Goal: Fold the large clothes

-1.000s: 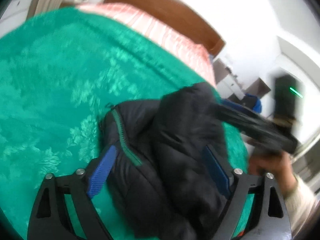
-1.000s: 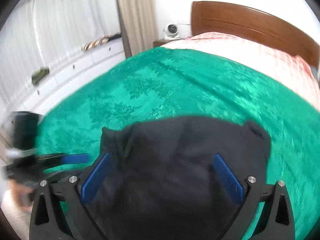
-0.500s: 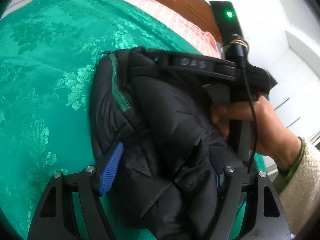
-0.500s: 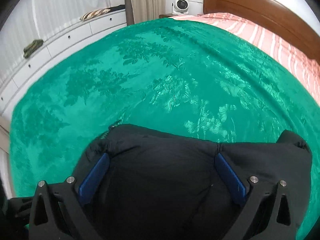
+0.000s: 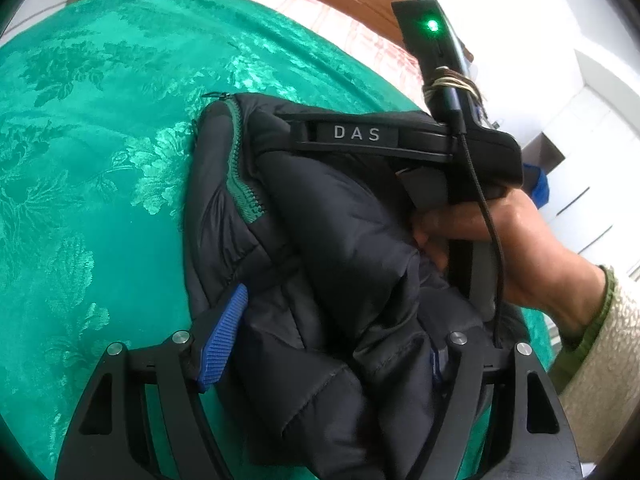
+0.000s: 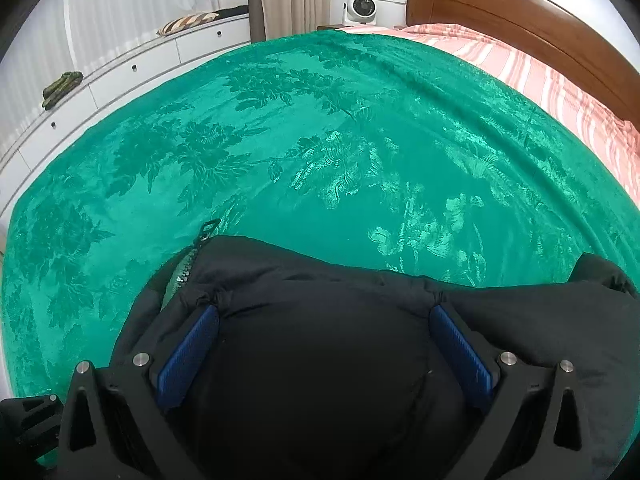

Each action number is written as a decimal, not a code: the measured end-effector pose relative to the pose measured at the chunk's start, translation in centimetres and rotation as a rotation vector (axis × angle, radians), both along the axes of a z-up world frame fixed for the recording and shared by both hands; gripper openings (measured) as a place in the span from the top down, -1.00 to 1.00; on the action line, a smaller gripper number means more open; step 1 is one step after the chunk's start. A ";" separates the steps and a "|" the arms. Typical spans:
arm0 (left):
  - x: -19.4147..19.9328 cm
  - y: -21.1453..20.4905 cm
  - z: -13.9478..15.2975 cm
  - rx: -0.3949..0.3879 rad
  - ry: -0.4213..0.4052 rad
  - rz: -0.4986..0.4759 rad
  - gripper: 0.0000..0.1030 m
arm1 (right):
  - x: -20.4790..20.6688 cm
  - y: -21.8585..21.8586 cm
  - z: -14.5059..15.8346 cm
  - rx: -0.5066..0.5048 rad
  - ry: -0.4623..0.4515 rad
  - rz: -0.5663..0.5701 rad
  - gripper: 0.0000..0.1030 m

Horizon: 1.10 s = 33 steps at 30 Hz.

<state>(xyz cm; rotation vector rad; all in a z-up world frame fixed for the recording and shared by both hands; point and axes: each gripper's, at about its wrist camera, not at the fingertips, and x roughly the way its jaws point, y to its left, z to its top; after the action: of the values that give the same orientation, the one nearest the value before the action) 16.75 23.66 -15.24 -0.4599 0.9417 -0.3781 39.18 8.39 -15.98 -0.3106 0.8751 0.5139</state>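
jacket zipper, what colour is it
Green, against the black jacket; the zipper shows best in the left wrist view.

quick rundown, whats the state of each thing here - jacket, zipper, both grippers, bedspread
black puffy quilted jacket: bunched into a folded bundle, lying on the bed
green zipper on the jacket: exposed along the bundle's edge; open or closed, cannot tell
left gripper: open, fingers straddling the jacket
right gripper: open, blue pads against the jacket's padding
shiny green floral bedspread: spread flat over the bed
small white fan: on or off, cannot tell
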 end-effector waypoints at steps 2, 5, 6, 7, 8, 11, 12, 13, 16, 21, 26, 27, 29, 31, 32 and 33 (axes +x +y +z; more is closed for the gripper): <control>0.5 0.5 1.4 0.000 0.050 -0.022 -0.48 | -0.1 0.0 1.1 -0.018 0.033 -0.011 -1.00; 0.5 2.3 5.0 -0.029 0.012 -0.043 -0.71 | -0.5 -0.8 4.5 0.011 0.090 -0.007 -0.99; 0.7 3.0 6.1 -0.046 -0.006 -0.044 -0.77 | -0.9 -2.0 6.9 0.072 0.094 -0.022 -0.99; 1.0 3.8 7.0 -0.067 -0.021 -0.044 -0.82 | -1.4 -3.0 8.9 0.119 0.080 -0.040 -0.99; 1.9 4.5 8.1 -0.094 -0.020 -0.053 -0.86 | -1.8 -3.8 10.1 0.148 0.068 -0.051 -0.99; 4.7 4.6 8.2 -0.126 0.048 -0.114 -0.91 | -4.1 -7.7 14.3 0.242 0.029 -0.079 -0.99; 5.8 4.3 7.4 -0.115 0.100 -0.114 -0.91 | -4.9 -9.2 14.7 0.260 0.028 -0.089 -0.99; 6.0 4.2 6.4 -0.108 0.140 -0.113 -0.91 | -6.0 -11.6 14.8 0.282 0.033 -0.115 -0.99; 7.4 3.4 3.1 -0.033 0.265 -0.094 -0.94 | -8.2 -17.6 12.5 0.353 0.104 -0.196 -0.99; 7.4 3.0 -0.4 -0.059 0.295 -0.083 -1.00 | -11.3 -24.4 4.4 0.489 0.326 -0.218 -0.99; 7.8 0.4 -2.7 -0.061 0.303 -0.119 -0.99 | -10.7 -23.9 -2.8 0.652 0.511 -0.155 -1.00; 8.1 -0.2 -2.8 -0.059 0.316 -0.138 -0.99 | -9.8 -23.7 -4.1 0.687 0.530 -0.165 -1.00; 8.9 -0.8 -3.0 -0.056 0.343 -0.160 -0.99 | -8.5 -23.4 -5.7 0.745 0.572 -0.179 -1.00; 9.2 -1.1 -3.2 -0.059 0.362 -0.172 -0.99 | -7.9 -21.8 -5.1 0.658 0.508 -0.149 -0.96; 9.4 -1.4 -3.3 -0.048 0.363 -0.170 -0.99 | -8.1 -20.8 -4.2 0.576 0.451 -0.121 -0.91; 9.3 -1.8 -3.1 -0.025 0.348 -0.166 -0.95 | -8.9 -19.3 -2.9 0.471 0.379 -0.088 -0.86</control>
<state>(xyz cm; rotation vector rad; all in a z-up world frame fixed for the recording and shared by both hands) 26.01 21.82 -18.34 -0.4804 1.3200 -0.4697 30.28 -10.90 -18.88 0.2640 1.0954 0.6903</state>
